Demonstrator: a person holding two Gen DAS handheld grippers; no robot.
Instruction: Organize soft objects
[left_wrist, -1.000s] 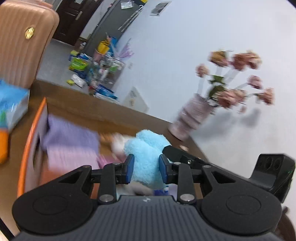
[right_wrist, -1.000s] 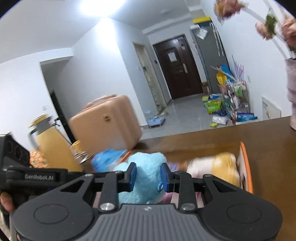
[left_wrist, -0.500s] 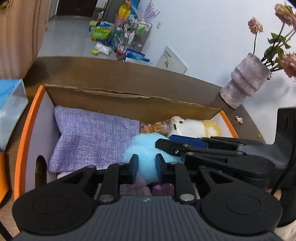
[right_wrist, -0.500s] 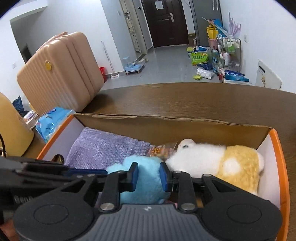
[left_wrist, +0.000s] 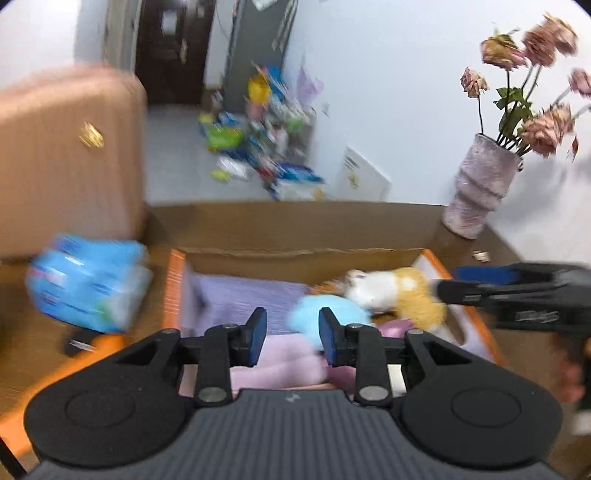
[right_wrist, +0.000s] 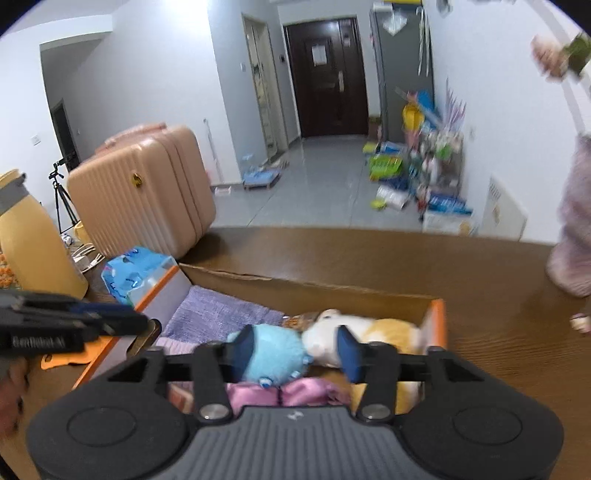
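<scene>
A light blue plush (right_wrist: 273, 350) lies in the orange-rimmed cardboard box (right_wrist: 437, 321), beside a white and yellow plush (right_wrist: 369, 332). It rests on a pink cloth (right_wrist: 280, 395) in front of a purple cushion (right_wrist: 214, 314). My right gripper (right_wrist: 295, 350) hangs just above it with its jaws opening; the plush shows between the pads, which do not press on it. My left gripper (left_wrist: 291, 338) is also opening, with only the pink cloth (left_wrist: 280, 358) behind its gap and the blue plush (left_wrist: 325, 317) off to the right. Each gripper shows at the edge of the other's view.
The box stands on a brown wooden table (right_wrist: 369, 258). A vase of dried flowers (left_wrist: 480, 192) is at the back right. A blue tissue pack (left_wrist: 88, 284) lies left of the box, by a pink suitcase (right_wrist: 140, 195) and a yellow container (right_wrist: 33, 243).
Both grippers carried the blue plush down into the box, then opened and drew back from it. The plush now lies loose among the other soft things.
</scene>
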